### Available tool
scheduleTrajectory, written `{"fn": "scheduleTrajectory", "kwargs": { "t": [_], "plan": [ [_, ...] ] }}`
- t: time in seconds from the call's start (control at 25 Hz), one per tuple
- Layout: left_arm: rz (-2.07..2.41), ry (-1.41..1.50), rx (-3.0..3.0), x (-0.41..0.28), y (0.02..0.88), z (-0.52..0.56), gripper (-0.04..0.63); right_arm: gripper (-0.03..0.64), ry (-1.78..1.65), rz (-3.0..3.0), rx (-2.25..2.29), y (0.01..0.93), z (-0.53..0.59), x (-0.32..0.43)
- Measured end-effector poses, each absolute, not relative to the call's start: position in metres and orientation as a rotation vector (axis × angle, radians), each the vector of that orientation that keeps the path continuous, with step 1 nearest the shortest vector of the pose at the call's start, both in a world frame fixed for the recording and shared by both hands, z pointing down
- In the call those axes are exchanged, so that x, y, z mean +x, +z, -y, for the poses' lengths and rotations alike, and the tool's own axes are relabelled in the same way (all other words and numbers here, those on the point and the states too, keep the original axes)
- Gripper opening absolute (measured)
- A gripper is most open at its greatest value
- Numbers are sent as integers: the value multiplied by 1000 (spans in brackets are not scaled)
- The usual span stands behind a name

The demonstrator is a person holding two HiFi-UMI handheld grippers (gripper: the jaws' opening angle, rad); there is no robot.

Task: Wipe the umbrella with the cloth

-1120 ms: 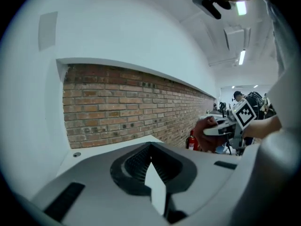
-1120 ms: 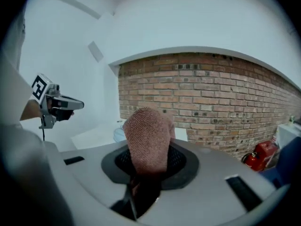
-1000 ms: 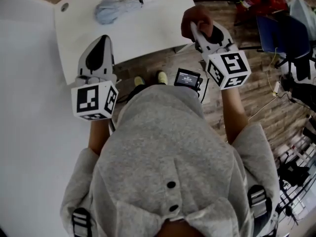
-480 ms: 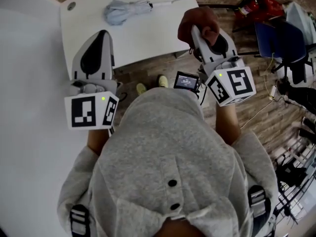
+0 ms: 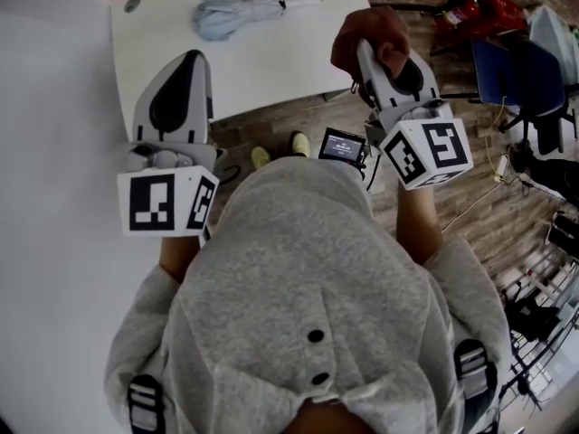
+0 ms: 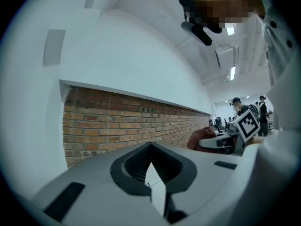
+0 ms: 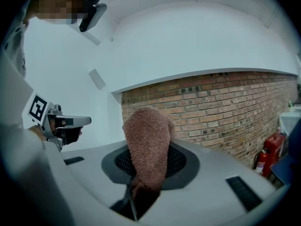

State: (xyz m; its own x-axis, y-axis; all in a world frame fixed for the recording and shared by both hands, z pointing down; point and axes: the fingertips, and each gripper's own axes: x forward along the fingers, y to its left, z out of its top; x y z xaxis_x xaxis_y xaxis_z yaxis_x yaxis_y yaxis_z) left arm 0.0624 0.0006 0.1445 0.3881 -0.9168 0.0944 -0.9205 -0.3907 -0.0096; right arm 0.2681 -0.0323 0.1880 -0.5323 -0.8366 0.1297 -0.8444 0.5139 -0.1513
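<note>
At the far side of the white table (image 5: pixel 271 61), the folded umbrella (image 5: pixel 237 12) lies untouched, its handle pointing right. Well short of it, off the table's near edge, the right claw (image 5: pixel 369 57) is clamped on the brown cloth (image 7: pixel 148 140), which bunches up out of its tips. The left claw (image 5: pixel 192 61) looks closed on nothing, though its tips are hard to read. Over the last second both have shifted only slightly, so wiping has not begun and the cloth has yet to reach the umbrella.

Table (image 5: pixel 271 66) bare on near side of umbrella (image 5: pixel 237 14); open path there.
</note>
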Motion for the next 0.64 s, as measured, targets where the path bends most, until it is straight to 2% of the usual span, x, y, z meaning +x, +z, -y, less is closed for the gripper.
{"fn": "scheduleTrajectory", "kwargs": {
  "t": [0.64],
  "plan": [
    [1618,112,2611,71,149,29,15,102,314,2719,1510,184,56,266]
  ]
}}
